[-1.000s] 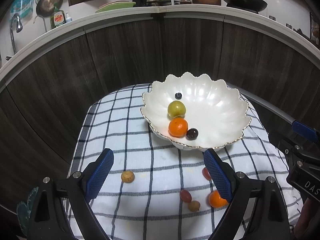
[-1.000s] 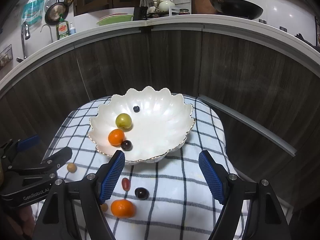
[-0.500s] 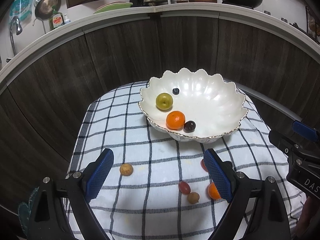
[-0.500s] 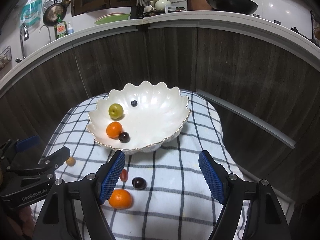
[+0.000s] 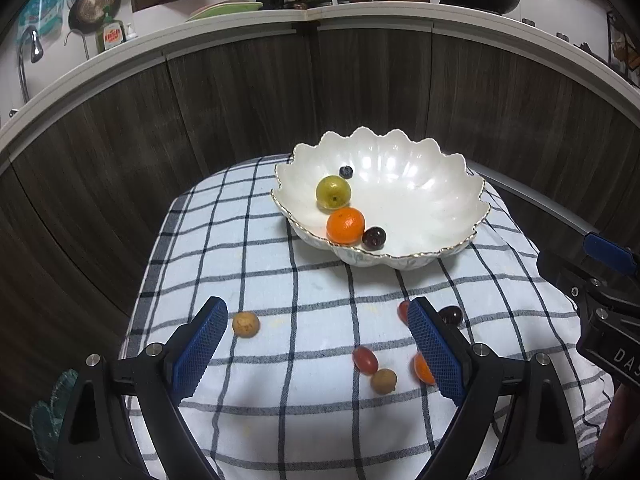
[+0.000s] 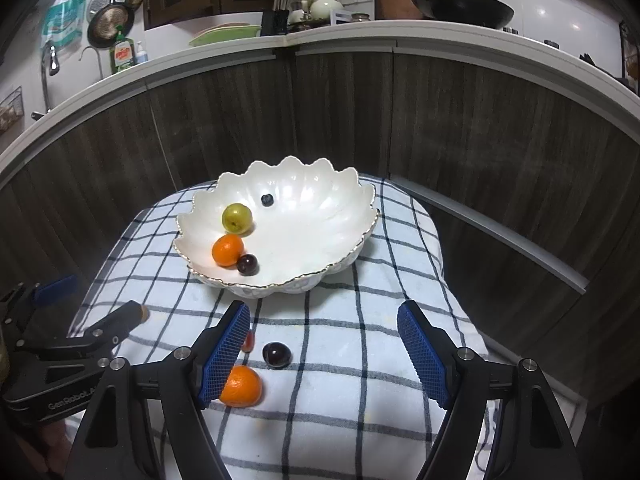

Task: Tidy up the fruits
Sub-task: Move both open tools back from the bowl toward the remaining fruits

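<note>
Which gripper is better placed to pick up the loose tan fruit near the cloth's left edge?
Left. The tan fruit lies just beyond the open left gripper; the right gripper hovers over the dark grape.

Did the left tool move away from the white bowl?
Yes. The left tool has backed off: in its own view the white bowl sits higher and farther than one second ago, and more checked cloth shows before it.

Two fisheye views from the grippers, looking forward and down along blue-padded fingers at close range over a checked cloth. Left view from the nearer left side, right view from the right. Shared: white scalloped bowl, loose fruit, dark cabinet fronts, kitchen counter beyond.
</note>
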{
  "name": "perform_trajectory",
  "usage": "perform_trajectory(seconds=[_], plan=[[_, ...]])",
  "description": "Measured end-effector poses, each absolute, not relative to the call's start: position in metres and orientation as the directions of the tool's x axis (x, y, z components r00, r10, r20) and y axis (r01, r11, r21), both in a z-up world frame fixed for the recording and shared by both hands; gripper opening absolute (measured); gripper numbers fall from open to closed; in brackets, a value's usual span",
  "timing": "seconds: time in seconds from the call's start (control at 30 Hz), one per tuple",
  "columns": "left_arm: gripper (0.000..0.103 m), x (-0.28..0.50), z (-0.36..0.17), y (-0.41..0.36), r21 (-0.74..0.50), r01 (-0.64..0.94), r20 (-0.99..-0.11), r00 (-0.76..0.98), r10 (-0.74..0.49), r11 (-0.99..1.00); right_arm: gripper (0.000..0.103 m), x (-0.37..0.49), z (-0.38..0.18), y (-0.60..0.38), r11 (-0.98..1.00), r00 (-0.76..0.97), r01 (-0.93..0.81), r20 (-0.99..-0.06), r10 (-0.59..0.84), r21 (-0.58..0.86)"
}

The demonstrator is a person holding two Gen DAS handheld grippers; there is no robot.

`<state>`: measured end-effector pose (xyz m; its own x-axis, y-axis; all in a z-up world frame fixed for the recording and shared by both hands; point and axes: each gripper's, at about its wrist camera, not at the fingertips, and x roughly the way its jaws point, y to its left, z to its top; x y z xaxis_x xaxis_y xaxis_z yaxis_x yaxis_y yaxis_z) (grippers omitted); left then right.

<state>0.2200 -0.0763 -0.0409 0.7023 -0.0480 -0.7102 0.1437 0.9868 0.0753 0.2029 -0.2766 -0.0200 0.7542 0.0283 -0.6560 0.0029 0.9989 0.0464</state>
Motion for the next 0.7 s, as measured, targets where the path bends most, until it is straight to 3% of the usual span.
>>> perform_trajectory(seconds=[0.7], plan=[[0.092, 0.204, -0.07, -0.07, 0.056, 0.147, -0.732, 0.678, -0.059, 0.988, 0.077, 0.186, -0.043, -0.266, 0.999, 0.748, -0.025, -0.663, 0.036, 0.026]])
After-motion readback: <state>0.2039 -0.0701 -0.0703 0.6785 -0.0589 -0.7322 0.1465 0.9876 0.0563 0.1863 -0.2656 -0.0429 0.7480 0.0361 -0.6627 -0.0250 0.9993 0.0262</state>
